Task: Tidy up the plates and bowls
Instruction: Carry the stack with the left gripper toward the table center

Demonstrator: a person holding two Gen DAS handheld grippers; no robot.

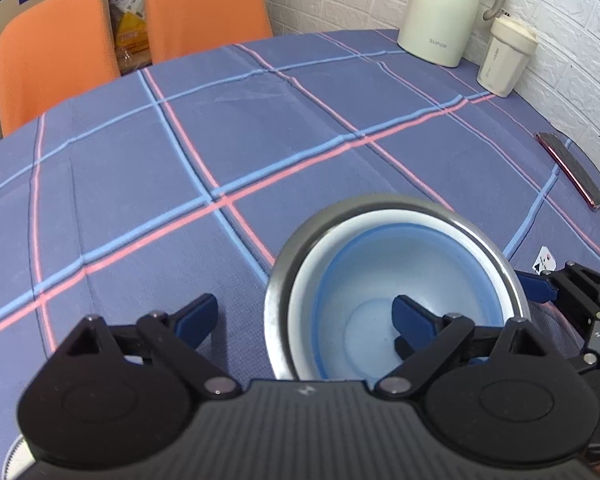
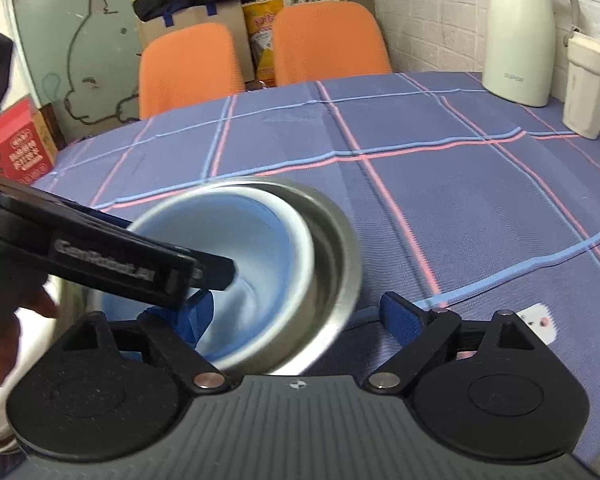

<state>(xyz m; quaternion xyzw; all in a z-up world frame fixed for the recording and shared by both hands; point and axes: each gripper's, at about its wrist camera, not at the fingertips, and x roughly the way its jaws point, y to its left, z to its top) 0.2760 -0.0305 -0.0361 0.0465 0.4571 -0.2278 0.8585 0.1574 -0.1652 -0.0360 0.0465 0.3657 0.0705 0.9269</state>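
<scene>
A steel bowl (image 1: 276,300) sits on the checked tablecloth with a blue bowl with a white rim (image 1: 364,280) nested inside it. My left gripper (image 1: 304,320) is open wide. One of its fingers (image 1: 410,320) is down inside the blue bowl and the other is outside, left of the steel wall. In the right wrist view the steel bowl (image 2: 332,272) and the blue bowl (image 2: 260,240) look blurred. My right gripper (image 2: 298,316) is open too, one finger inside the blue bowl and one outside on the cloth. The left gripper (image 2: 204,272) reaches into the bowl from the left.
A cream thermos jug (image 1: 440,12) and a white lidded cup (image 1: 504,60) stand at the far right by the brick wall. A phone (image 1: 572,168) lies near the table's right edge. Two orange chairs (image 1: 56,56) stand behind the table. A hand (image 2: 4,340) shows at the left.
</scene>
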